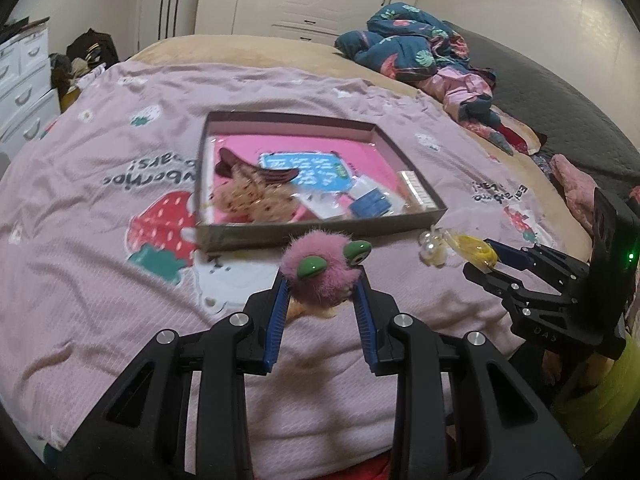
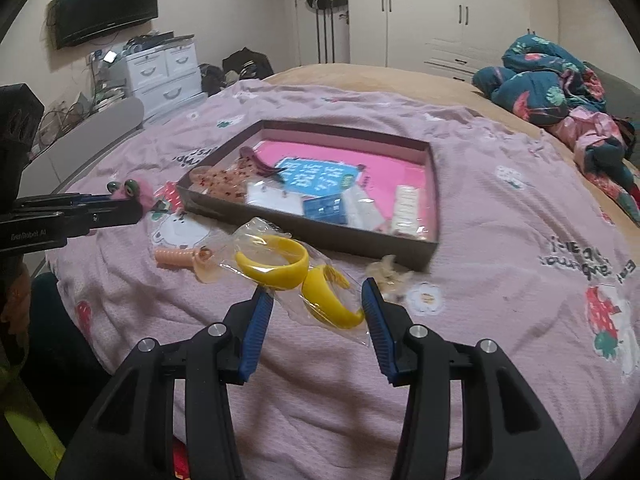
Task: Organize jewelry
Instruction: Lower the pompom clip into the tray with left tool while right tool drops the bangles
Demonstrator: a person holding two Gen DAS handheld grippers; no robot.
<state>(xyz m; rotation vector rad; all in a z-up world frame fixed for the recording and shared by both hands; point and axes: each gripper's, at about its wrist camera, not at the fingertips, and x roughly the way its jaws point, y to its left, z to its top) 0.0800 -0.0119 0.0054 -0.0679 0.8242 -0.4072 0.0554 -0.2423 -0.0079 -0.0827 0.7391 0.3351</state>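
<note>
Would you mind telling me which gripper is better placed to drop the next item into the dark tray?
Left, probably. The left gripper grips the fuzzy pink green-eyed ornament before the dark cardboard tray; the right gripper is open around the bagged yellow bangles.

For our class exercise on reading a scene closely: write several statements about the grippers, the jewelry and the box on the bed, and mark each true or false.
1. The left gripper is closed on the pink fuzzy ornament. True.
2. The right gripper is clamped shut on a ring. False: its jaws stand open around the yellow bangles in a clear bag.
3. The box is empty. False: it holds a blue card and several packets.
4. The peach coil hair tie lies on the blanket, outside the box. True.
5. The bangles are inside the box. False: they lie in front of it.
</note>
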